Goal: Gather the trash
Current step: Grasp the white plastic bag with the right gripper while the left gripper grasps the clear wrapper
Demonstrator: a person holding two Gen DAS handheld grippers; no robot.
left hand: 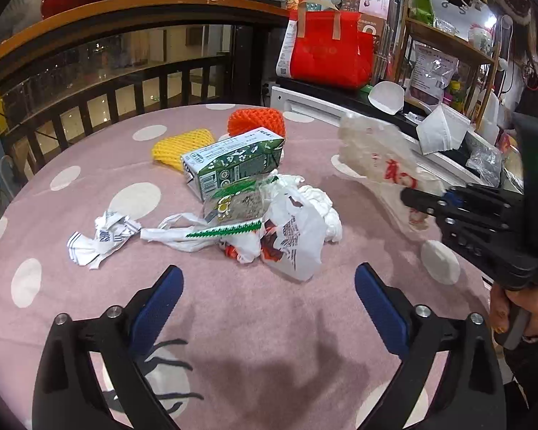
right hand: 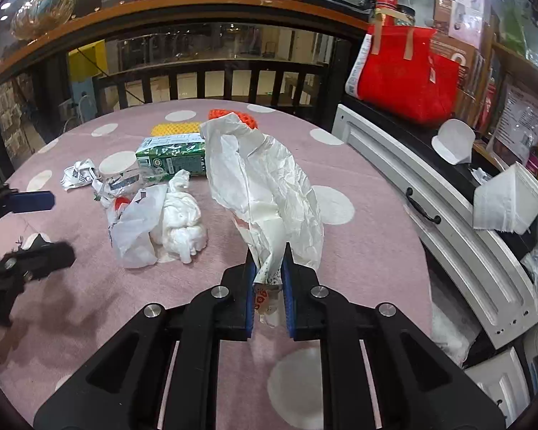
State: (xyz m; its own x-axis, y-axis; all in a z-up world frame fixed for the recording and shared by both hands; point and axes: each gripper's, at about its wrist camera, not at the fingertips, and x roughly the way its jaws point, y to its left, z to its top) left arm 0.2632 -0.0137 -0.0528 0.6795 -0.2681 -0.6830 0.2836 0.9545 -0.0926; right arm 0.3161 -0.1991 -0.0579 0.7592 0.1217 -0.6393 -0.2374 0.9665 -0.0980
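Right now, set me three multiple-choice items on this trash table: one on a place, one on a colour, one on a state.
1. Where does the green-and-white carton lie?
A. On the pink dotted tablecloth, in front of the yellow foam net
B. Inside the red bag
C. On the white cabinet

2. What colour is the foam net behind the carton, beside the yellow one?
A. Blue
B. Orange
C. Black

3. How does the right gripper stand?
A. Open over the table
B. Shut on the carton
C. Shut on a crumpled white wrapper

Answers: 1 A, the carton lies on its side on the cloth, the yellow net just behind it. 2 B, it shows bright orange. 3 C, the blue pads pinch the wrapper's lower end and the rest stands lifted off the table.
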